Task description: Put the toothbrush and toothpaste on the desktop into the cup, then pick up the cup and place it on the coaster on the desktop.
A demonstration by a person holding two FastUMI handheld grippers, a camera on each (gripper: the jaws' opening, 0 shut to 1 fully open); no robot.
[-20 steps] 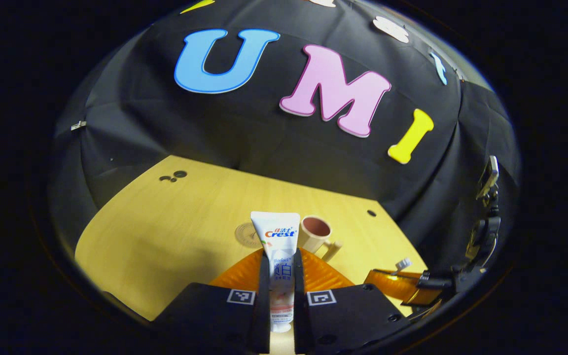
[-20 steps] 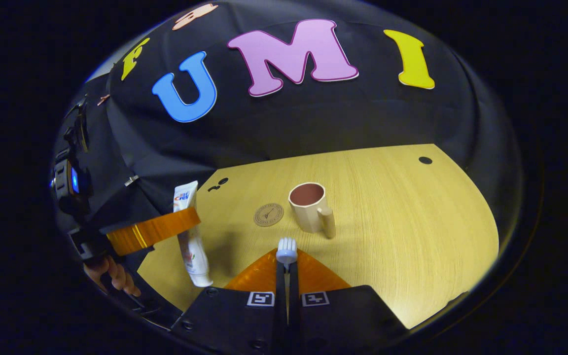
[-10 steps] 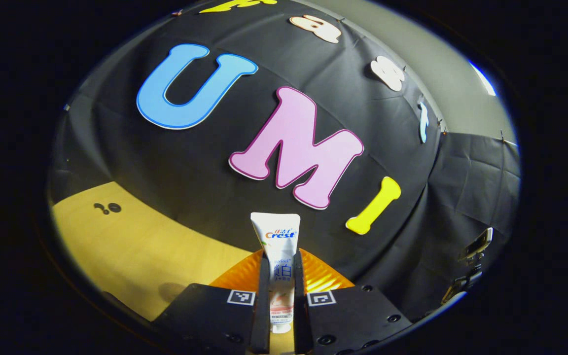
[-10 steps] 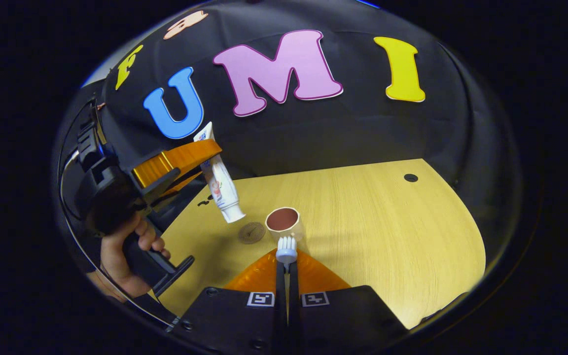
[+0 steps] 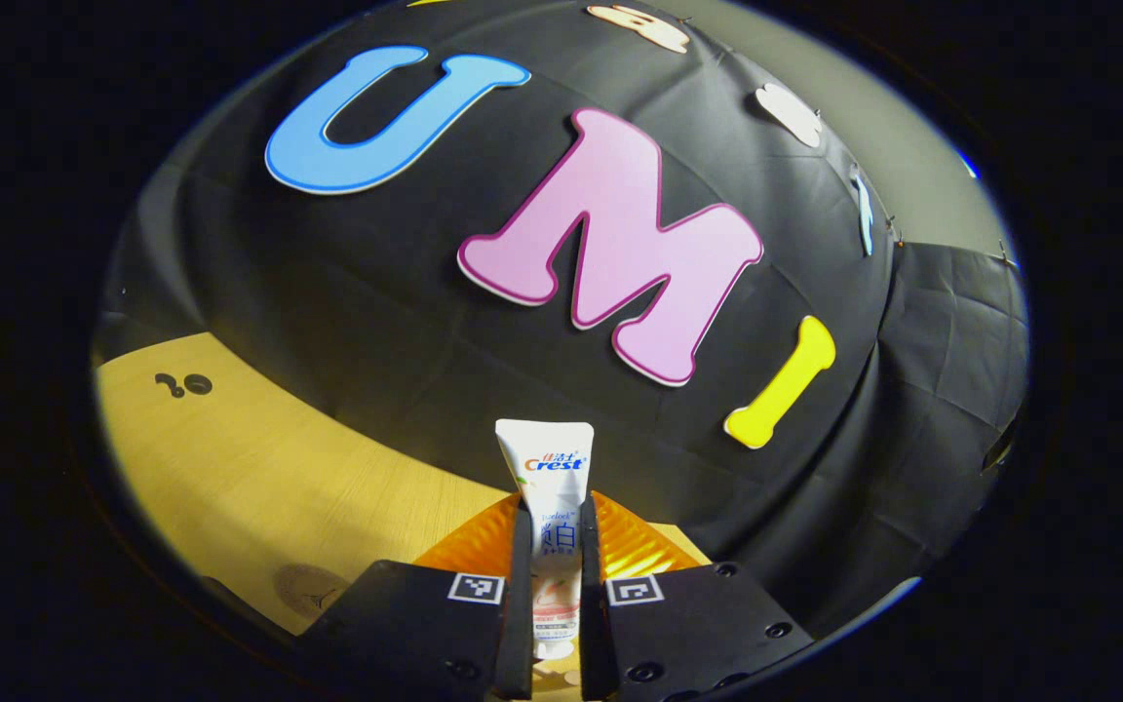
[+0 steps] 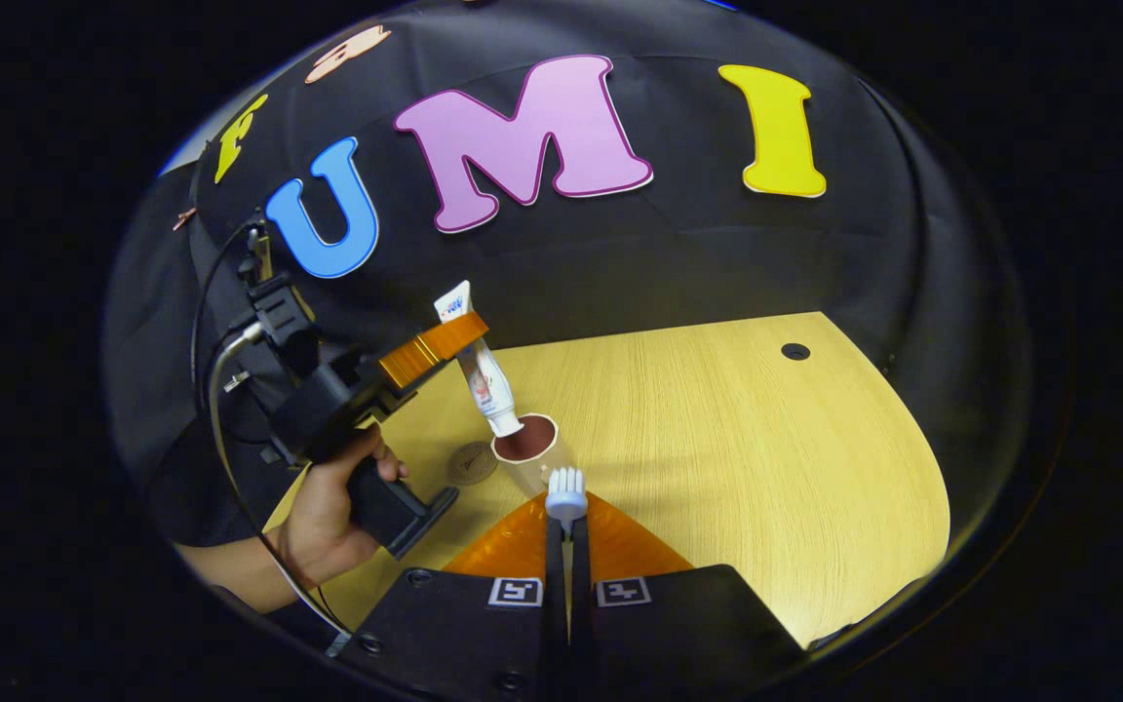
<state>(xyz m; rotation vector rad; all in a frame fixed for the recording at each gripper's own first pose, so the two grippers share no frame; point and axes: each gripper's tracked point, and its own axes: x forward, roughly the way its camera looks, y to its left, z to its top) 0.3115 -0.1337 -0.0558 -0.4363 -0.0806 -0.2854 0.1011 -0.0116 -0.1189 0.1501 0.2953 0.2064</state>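
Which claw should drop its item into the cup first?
Left claw: its toothpaste hangs cap-down right at the cup rim. The right claw holds the toothbrush short of it.

left gripper [image 5: 550,570]: fingers clamped, tilted | right gripper [image 6: 562,575]: fingers seemingly clamped

Between my left tongs, the toothpaste [image 5: 550,507] is white with blue-and-red lettering and a peach patch. Ahead of my right tongs, I note a cream cup [image 6: 525,449] with maroon-brown inside, a white-bristled toothbrush [image 6: 566,492], and a light yellow wood-grain desktop [image 6: 737,458]. Left of the cup, a tan coaster [image 6: 472,462] bears a dark round emblem.
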